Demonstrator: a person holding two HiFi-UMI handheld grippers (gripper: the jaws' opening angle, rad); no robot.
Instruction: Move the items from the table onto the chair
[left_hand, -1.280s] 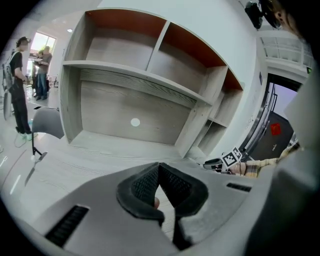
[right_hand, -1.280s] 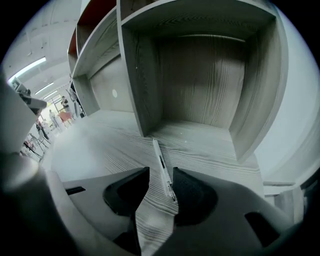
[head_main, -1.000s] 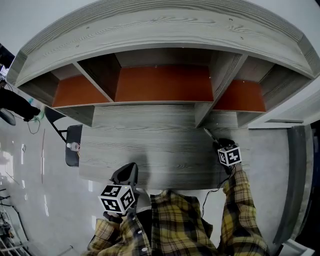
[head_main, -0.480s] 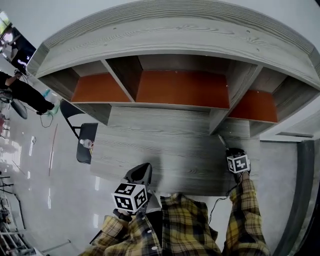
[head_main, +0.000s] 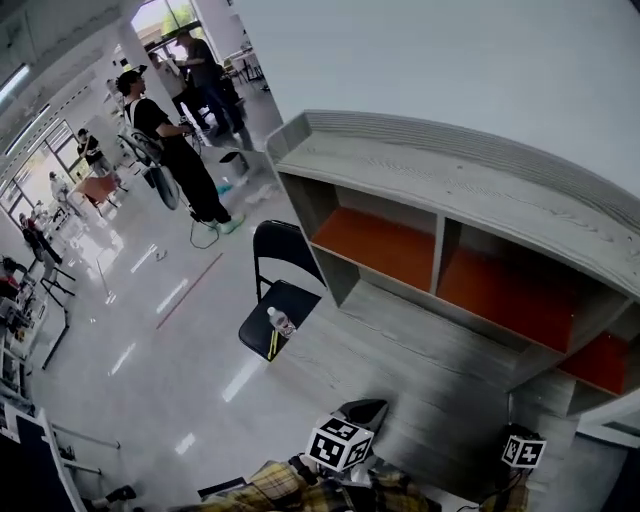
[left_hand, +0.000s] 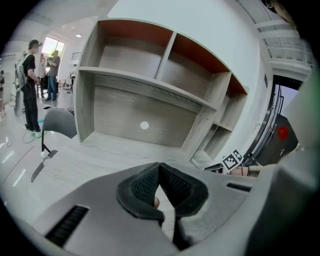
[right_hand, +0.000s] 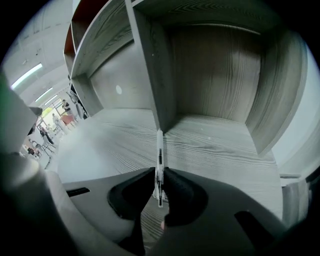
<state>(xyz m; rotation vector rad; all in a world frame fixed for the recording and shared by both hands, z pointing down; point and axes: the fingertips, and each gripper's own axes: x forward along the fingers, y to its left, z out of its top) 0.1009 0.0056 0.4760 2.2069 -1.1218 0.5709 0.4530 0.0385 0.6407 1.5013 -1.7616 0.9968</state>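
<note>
The pen (right_hand: 159, 165) stood between the jaws of the right tool (right_hand: 159, 189), which were closing on it. Its long axis ran straight forward along the jaws, toward the shelf divider (right_hand: 150, 65), over the table (right_hand: 100, 145). The chair (head_main: 255, 330) lay well apart to the left, past the table's left end, with a bottle (head_main: 281, 322) on its seat. The left tool (left_hand: 160, 187) was clenched and empty. It was nearer the chair, so the pen-bearing tool probably needed a long leftward carry.
</note>
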